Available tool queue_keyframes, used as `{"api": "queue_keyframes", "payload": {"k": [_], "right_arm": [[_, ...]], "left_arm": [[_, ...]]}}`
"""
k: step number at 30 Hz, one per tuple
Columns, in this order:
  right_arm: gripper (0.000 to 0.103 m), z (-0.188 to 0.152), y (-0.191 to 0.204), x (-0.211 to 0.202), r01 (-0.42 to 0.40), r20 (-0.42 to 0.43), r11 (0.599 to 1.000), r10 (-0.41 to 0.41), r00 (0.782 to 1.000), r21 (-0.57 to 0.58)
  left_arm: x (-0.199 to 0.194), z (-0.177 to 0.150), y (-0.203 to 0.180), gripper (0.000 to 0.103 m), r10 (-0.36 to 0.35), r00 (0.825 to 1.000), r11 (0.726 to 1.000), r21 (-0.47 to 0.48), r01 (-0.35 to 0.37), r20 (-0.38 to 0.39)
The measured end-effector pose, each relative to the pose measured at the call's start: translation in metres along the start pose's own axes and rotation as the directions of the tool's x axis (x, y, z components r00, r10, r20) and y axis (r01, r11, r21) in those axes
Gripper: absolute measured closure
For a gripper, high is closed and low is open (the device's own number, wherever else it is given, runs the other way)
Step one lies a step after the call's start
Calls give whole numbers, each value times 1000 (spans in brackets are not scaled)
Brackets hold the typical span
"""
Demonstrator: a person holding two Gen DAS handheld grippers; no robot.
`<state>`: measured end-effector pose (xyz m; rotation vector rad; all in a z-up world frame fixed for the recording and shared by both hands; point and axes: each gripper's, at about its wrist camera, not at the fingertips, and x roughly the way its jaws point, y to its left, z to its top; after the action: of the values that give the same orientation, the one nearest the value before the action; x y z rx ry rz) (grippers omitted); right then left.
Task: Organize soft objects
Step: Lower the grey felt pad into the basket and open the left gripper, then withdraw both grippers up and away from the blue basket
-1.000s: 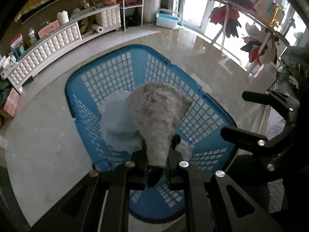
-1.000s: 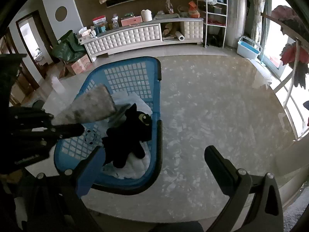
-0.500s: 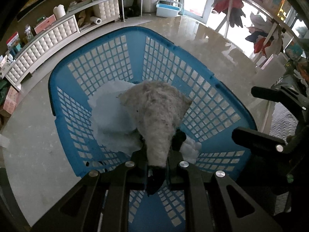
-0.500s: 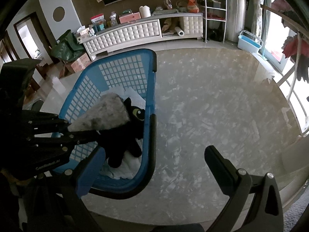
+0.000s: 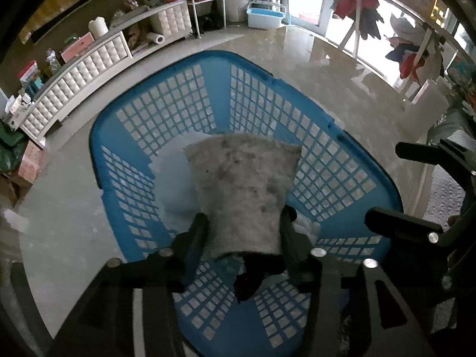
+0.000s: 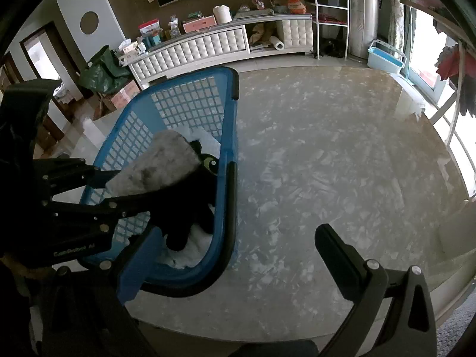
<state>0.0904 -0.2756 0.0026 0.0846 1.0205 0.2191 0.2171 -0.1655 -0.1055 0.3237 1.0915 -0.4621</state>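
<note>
Left gripper (image 5: 242,232) reaching over blue basket (image 5: 333,154), fingers spread wide on each side of grey fuzzy pillow (image 5: 242,190), not squeezing it. Pillow lying inside basket, on top of white soft thing (image 5: 175,178). Black plush toy (image 6: 190,199) with green eye lying under pillow in basket. Right gripper (image 6: 238,255) hanging just beside basket, over shiny floor (image 6: 342,163), claw wide apart, carrying nothing. White cabinet (image 6: 202,47) standing along far wall.
</note>
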Motion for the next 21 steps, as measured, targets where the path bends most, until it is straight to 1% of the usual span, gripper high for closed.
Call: {"api": "queue_keyframes", "payload": {"k": [4,6,9,11,16,19,21], "right_arm": [[0,2,-1,-4,0,10,1000,0,1000,11],[0,1,0,-6,0,13,1000,0,1000,8],[0,1,4,-9,-2,17,1000,2,1000,2],[0,0,6,-12,-3,25,1000,3,1000,1],[0,0,11,-19,0,37,1000,0,999,2],[0,0,15,-25,3,49,1000,-3,999,-6],[0,0,20,-29,5,57,1000,-5,998,-12]], "left_arm": [[-9,0,2,39,16,1000,1000,-5,-16,24],[-14,-1,2,31,24,999,1000,2,-24,32],[-26,-1,-2,25,63,997,998,27,-64,46],[-34,0,-4,21,58,996,998,32,-60,63],[-60,-5,-8,21,57,993,997,52,-63,101],[-73,-10,-11,21,75,990,995,57,-83,121],[-80,-13,-9,21,68,989,996,50,-75,130]]}}
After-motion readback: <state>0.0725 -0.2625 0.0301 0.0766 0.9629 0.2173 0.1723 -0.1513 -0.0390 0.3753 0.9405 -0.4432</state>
